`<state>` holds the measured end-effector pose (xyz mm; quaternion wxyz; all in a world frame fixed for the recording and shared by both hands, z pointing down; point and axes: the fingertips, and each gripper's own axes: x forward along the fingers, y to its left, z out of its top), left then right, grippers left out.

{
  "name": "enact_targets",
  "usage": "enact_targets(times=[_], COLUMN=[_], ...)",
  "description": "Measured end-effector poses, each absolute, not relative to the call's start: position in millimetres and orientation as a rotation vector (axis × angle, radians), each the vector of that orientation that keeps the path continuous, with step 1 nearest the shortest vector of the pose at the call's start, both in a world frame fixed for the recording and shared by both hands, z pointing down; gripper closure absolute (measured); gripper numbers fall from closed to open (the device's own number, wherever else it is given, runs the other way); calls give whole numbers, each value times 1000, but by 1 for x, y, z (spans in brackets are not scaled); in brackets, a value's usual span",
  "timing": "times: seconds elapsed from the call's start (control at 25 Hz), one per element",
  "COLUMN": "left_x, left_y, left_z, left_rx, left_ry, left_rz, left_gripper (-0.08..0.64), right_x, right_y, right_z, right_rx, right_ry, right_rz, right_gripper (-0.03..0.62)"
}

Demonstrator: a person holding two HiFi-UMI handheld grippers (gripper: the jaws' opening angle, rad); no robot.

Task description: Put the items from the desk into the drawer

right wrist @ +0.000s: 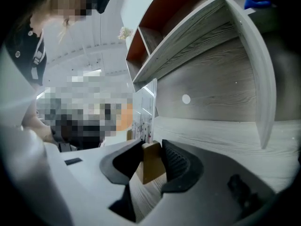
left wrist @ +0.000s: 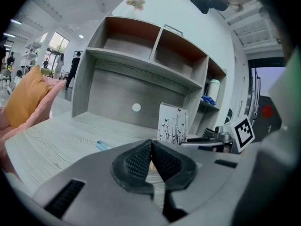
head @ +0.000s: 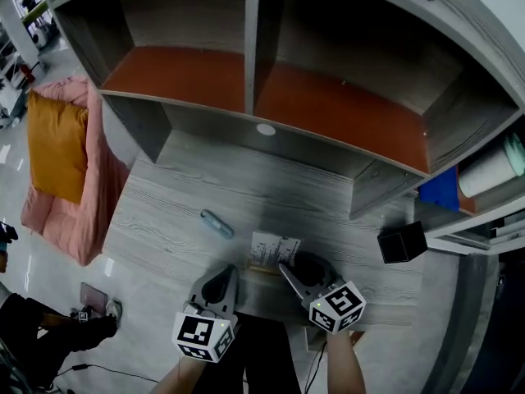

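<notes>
Pinching a tan block (right wrist: pixel 150 166) between its two pads, the right gripper (right wrist: pixel 152 155) sits at the near edge of the desk (head: pixel 176 208). Only the right gripper view shows this grip. From the head view, the jaw tips merely meet a tan strip at the foot of the card (head: pixel 275 249), and whether block and card are joined I cannot tell. The left gripper (left wrist: pixel 151 157) is just beside it, with jaws pressed together on nothing. Only a sliver of tan shows behind their seam.

One white card printed with black butterflies stands upright just beyond the jaws. Its broad face is turned to the left gripper view, and it is nearly edge-on in the right gripper view. Its long edge runs across the desk, left to right.

One pale blue tube (head: pixel 217 224) lies flat to the left of the card and apart from it, its long axis slanting from far-left to near-right. One black cube (head: pixel 402 242) sits well apart at the desk's right end, seen from the head view alone.

Behind rises the hutch (head: pixel 250 48) with two orange-floored compartments, and one white disc (head: pixel 266 129) sits in its back panel.
</notes>
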<state>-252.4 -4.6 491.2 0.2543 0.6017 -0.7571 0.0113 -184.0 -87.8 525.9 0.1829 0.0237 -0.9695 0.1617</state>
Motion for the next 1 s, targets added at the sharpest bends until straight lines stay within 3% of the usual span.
enact_targets(times=[1.0], left_x=[-186], left_y=[-63], left_z=[452], left_rx=[1938], left_ry=[-1837], left_rz=[137], left_gripper=[551], right_x=[-94], right_y=[-115], right_z=[480], right_rx=[487], right_ry=[-2773], right_rz=[561], right_gripper=[457])
